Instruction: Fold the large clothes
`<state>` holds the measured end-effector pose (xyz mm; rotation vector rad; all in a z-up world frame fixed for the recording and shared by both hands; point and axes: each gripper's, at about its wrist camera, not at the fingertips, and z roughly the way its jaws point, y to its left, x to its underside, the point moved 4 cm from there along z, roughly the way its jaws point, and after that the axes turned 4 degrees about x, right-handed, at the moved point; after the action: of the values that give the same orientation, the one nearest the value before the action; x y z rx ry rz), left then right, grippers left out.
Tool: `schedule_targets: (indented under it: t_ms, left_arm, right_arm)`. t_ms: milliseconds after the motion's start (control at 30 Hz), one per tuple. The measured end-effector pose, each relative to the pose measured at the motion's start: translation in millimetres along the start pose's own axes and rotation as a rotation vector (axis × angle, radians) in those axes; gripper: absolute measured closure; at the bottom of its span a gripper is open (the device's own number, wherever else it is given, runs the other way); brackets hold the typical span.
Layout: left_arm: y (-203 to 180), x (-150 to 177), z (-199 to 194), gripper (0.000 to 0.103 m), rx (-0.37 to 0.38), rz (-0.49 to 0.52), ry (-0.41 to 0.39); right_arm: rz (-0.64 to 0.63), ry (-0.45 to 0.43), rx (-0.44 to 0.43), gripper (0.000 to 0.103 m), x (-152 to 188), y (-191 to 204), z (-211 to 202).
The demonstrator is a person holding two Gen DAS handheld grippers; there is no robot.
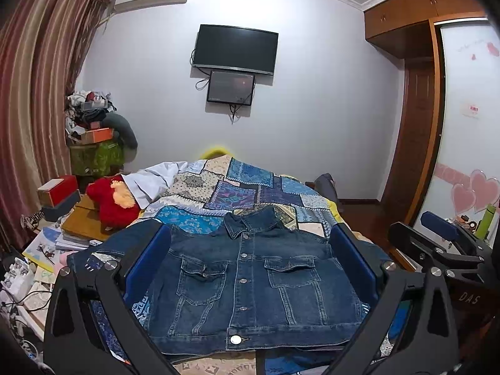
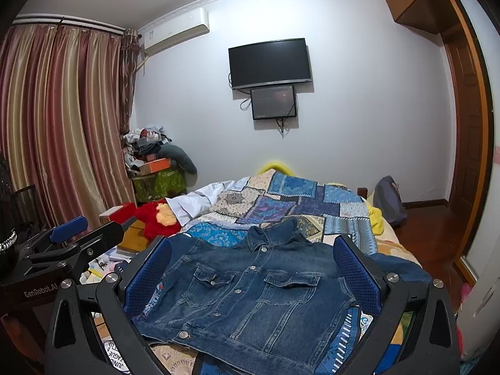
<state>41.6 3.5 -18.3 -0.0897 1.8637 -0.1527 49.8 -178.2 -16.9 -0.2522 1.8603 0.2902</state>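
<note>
Left gripper [image 1: 250, 250]: held level above the near end of the bed, facing the far wall; its two fingers are spread wide apart with nothing between them.
Right gripper [image 2: 251, 261]: held the same way just to the right, jaws also gaping and empty; each gripper shows at the edge of the other's view.
Fingers [image 1: 147, 261]: black angular arms with silver bolts, faced with blue textured pads.
Denim jacket [image 1: 253, 284]: dark blue, lying flat on the bed, front side up and buttoned, collar toward the far wall; two flap chest pockets, metal buttons, visible seams; sleeves appear tucked in, giving a squarish shape.
Quilt [image 1: 237, 187]: patchwork of blue, purple and cream printed squares, covering the bed under the jacket.
Red plush toy [image 1: 111, 200]: fuzzy, at the bed's left edge.
Wall: pale, with a dark television [image 1: 234, 49] mounted on it.
</note>
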Motion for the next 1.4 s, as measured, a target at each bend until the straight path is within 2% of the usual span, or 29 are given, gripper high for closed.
schedule_targets:
  t_ms: [1400]
  left_arm:
    - [1.7, -1.5, 3.5, 0.0, 0.007, -0.017, 0.004]
  right_arm:
    - [-0.001, 0.004, 0.002, 0.0, 0.1, -1.5, 2.8]
